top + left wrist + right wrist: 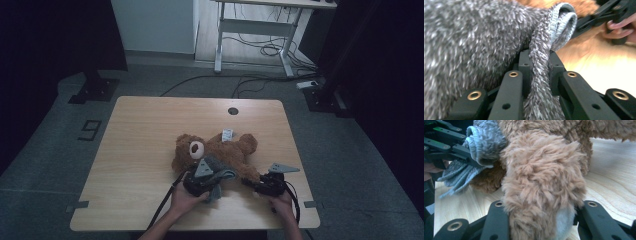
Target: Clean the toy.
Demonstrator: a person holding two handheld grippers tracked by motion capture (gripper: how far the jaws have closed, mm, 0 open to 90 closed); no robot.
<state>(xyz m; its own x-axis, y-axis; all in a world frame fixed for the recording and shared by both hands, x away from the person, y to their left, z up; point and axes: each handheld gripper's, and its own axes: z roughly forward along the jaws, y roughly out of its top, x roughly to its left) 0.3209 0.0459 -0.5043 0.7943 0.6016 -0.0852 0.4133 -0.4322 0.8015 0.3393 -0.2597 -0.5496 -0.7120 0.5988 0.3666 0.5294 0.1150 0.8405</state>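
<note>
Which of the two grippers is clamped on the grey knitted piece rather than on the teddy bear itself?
The left gripper: its jaws pinch the grey knitted piece. The right gripper instead grips a brown furry limb of the teddy bear.

Both my forearms come in over the near edge of the desk [150, 120], each hand wrapped around 1 gripper. My left hand [186, 199] sits near the middle of that edge, and its left gripper [200, 181] points away from me, its grey 3-cornered plate on top. Those jaws are pinched nearly together on a fold of the grey knitted cloth [541, 82], the 2 pads pressing it from either side. My right hand [281, 201] lies toward the near right corner. Its right gripper [260, 186] points left and slightly away, jaws clamped on either side of the teddy bear's leg [541, 202].
</note>
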